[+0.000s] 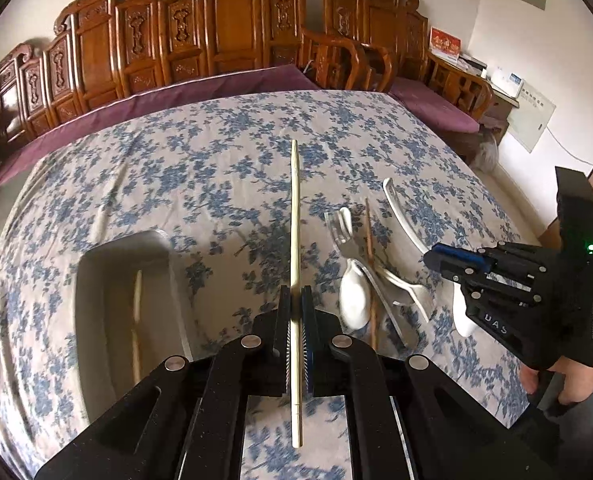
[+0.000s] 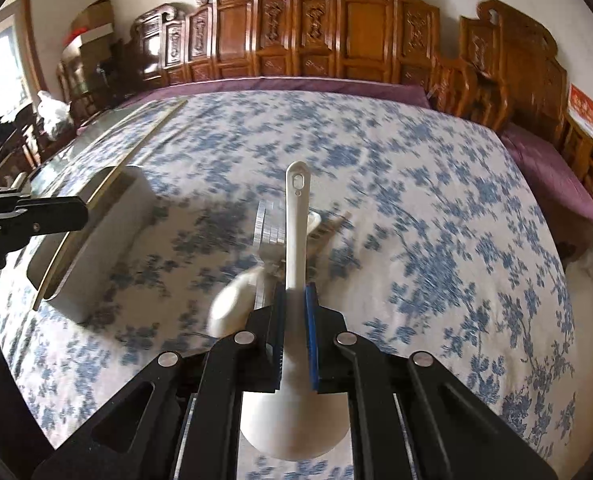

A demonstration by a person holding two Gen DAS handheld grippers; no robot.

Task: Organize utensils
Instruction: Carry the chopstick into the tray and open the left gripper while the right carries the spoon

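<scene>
Chopstick [image 1: 295,240] sits clamped in the left gripper [image 1: 296,300] above the floral tablecloth [image 1: 216,160] beside the white tray [image 1: 108,300], while the right gripper [image 2: 295,300] grasps a white spoon [image 2: 296,216] over the utensil pile [image 1: 360,272].

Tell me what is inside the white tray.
In the left wrist view, the white tray holds one pale chopstick lying lengthwise. Its near end is hidden behind the left gripper, so anything there cannot be seen.
</scene>
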